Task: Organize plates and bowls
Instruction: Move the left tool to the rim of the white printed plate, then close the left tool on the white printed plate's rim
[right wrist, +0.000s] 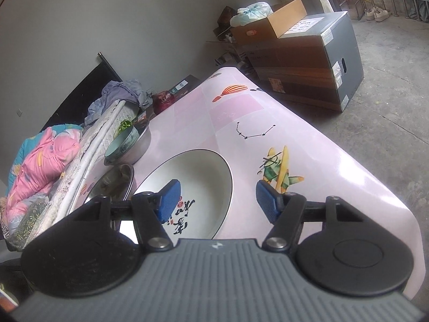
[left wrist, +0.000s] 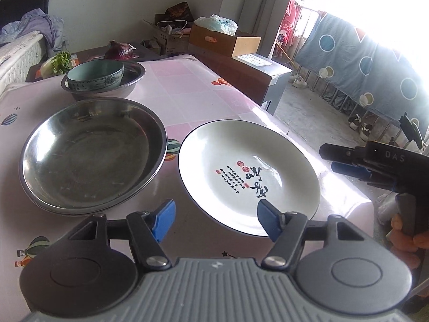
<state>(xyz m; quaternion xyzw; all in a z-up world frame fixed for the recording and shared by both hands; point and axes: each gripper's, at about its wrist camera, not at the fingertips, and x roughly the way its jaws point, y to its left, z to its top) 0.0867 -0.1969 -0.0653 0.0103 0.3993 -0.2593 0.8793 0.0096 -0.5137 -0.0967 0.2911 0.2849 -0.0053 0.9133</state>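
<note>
Where "DAS" marks the right gripper (left wrist: 328, 158), calligraphy fills the white plate (left wrist: 249, 177).

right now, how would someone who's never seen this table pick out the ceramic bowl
Start at the pink table and look to its far left corner, past the big empty steel plate. There a smaller steel basin holds the ceramic bowl inside it. It is the only pale blue-green dish, with a patterned band around its outside; its neighbours are bare metal or a white plate.

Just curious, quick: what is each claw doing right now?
Left gripper: open, holding nothing.
Right gripper: open, holding nothing, by the white plate.
</note>
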